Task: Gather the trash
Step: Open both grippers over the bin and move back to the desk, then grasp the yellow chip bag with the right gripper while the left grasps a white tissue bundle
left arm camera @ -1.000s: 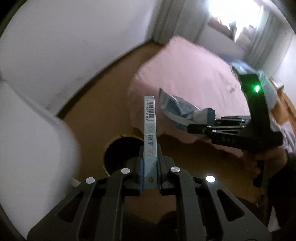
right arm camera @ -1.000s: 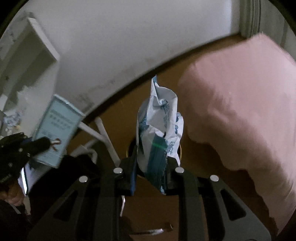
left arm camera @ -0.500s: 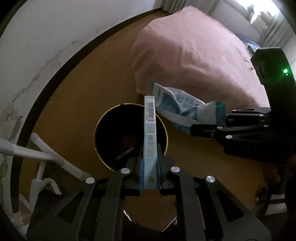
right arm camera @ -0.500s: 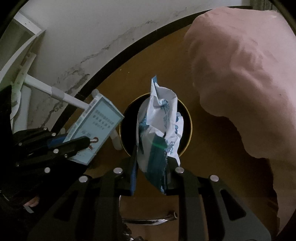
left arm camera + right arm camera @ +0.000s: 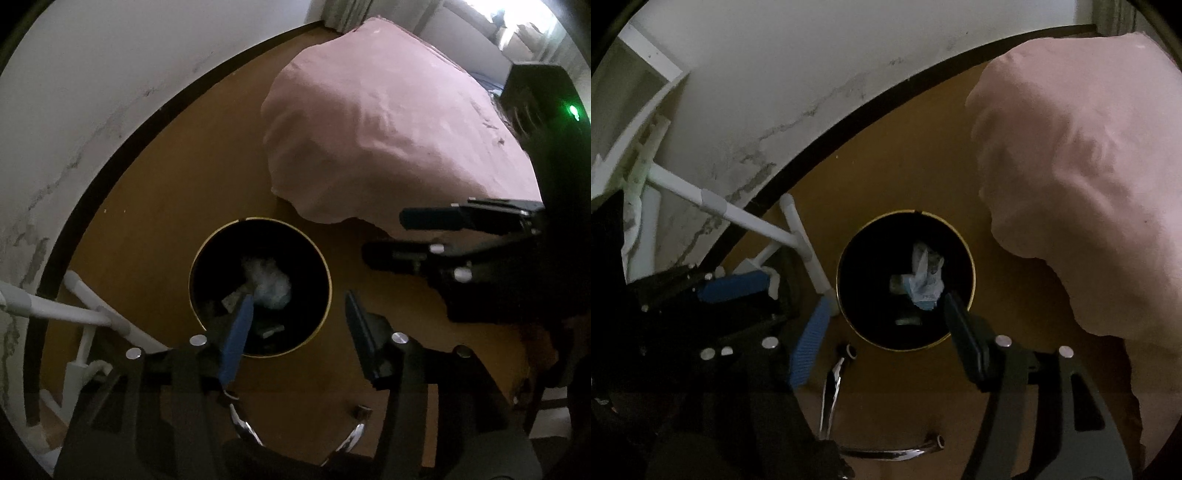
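A round black trash bin with a gold rim (image 5: 325, 266) (image 5: 971, 258) stands on the brown floor below both grippers. Inside it lie a crumpled white-and-blue wrapper (image 5: 269, 282) (image 5: 925, 282) and a small carton (image 5: 232, 301) (image 5: 897, 284). My left gripper (image 5: 297, 299) is open and empty over the bin's near edge. My right gripper (image 5: 886, 299) is open and empty above the bin. The right gripper shows in the left wrist view (image 5: 391, 234), and the left gripper shows in the right wrist view (image 5: 753, 291), both with jaws apart.
A pink bedcover (image 5: 388, 129) (image 5: 1089, 184) hangs to the floor right of the bin. White rack legs (image 5: 74, 314) (image 5: 798, 229) stand left of it against a stained white wall (image 5: 110, 74). A chrome fitting (image 5: 831, 391) lies on the floor near me.
Both grippers opened. The carton left the left gripper and the wrapper left the right one; both now lie inside the bin.
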`<act>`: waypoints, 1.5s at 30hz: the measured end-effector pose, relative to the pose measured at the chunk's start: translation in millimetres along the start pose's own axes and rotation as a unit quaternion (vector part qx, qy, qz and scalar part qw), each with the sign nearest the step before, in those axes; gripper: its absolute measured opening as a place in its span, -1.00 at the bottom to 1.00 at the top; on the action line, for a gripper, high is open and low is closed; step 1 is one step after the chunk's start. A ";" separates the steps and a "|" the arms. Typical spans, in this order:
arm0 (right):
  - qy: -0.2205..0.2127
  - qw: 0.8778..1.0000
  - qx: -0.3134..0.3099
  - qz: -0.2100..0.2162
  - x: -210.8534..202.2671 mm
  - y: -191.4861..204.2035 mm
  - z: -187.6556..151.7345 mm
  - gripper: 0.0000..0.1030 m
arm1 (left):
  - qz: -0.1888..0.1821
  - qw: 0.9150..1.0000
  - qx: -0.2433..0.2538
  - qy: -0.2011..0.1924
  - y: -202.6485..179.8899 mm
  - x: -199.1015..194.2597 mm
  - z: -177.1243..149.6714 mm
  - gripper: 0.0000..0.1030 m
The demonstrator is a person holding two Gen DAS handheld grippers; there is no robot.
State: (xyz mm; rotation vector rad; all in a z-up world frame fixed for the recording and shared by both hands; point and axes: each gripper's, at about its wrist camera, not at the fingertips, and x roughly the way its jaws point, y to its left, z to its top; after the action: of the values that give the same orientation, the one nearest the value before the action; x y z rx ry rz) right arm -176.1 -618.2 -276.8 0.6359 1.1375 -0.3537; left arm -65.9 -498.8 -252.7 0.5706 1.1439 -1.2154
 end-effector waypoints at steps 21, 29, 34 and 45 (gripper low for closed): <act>-0.138 0.931 -0.303 0.149 -137.0 355.4 1.5 0.62 | 0.221 0.924 -0.227 -0.214 134.5 -348.3 -171.9 0.87; -0.051 0.876 -0.411 0.247 -92.2 528.5 -43.9 0.62 | 0.303 0.851 -0.378 -0.203 236.7 -420.9 -326.5 0.86; -0.017 0.874 -0.426 0.230 -50.7 584.5 -49.5 0.53 | 0.298 0.843 -0.401 -0.199 269.4 -436.6 -380.1 0.87; 0.011 0.878 -0.429 0.211 -18.9 611.3 -42.8 -0.72 | 0.270 0.867 -0.375 -0.184 321.9 -413.7 -367.5 0.86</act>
State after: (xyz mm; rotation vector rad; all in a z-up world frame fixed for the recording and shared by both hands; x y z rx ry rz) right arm 131.1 -119.5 -95.5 0.0763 1.0129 0.5280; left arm 123.7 89.5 -86.1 0.0316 0.9361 -0.3081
